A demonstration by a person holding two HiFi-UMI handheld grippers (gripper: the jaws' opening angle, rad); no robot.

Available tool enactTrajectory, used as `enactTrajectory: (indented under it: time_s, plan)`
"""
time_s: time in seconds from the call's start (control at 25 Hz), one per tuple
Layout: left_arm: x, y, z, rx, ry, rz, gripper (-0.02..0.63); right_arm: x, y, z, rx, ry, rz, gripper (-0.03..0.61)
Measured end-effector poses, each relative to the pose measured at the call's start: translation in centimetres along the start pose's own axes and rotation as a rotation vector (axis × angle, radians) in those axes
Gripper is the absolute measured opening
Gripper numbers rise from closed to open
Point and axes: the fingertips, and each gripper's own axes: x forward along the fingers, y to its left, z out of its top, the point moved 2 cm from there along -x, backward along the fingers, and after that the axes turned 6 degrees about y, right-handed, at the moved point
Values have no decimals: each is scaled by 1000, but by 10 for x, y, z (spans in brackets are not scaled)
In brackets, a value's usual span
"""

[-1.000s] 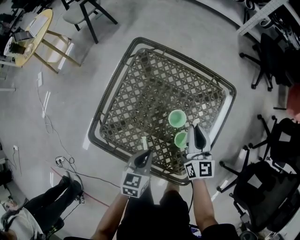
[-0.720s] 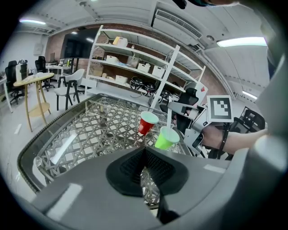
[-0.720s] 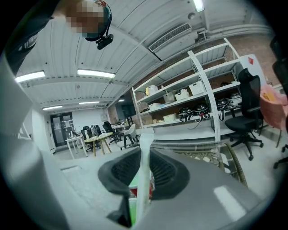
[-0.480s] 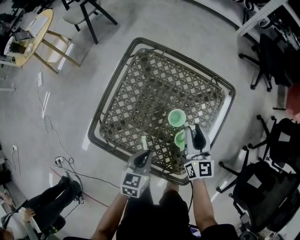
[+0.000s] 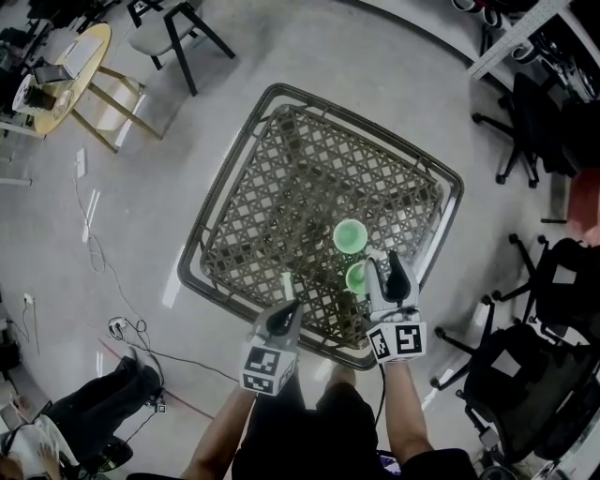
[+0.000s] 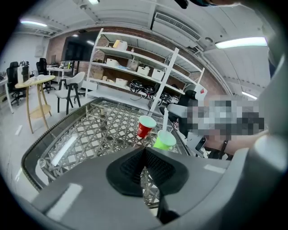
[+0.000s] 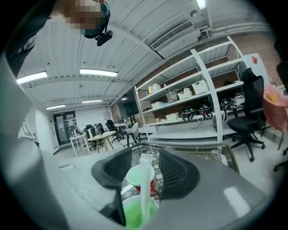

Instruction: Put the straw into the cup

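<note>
On the lattice table (image 5: 234, 159) a green cup (image 5: 357, 278) (image 7: 132, 213) stands near the front right edge, and a red cup (image 5: 350, 236) (image 6: 145, 126) stands just behind it. A white straw (image 7: 145, 188) (image 6: 165, 119) stands upright in the green cup (image 6: 164, 140). My right gripper (image 5: 384, 267) (image 7: 145, 168) is level with the cup. Its jaws are opening, one on each side of the straw, and the pads are off it. My left gripper (image 5: 286, 314) (image 6: 144, 152) hangs over the table's front edge, shut and empty.
Black office chairs (image 5: 525, 366) crowd the right side. A round wooden table (image 5: 66, 66) and a chair (image 5: 164, 28) stand at the upper left. A person (image 5: 56, 436) is on the floor at lower left near cables (image 5: 131, 328). Shelving (image 6: 135, 76) lines the far wall.
The right gripper's jaws have spread apart from the straw, which stays standing in the green cup. Both grippers have kept their places.
</note>
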Motion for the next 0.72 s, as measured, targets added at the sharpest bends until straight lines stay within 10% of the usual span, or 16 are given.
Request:
enactTrajectory:
  time_s: [0.72]
  plan:
    - [-70, -40, 53, 55, -140, 28, 6, -74, 52, 56, -110, 29, 78, 105]
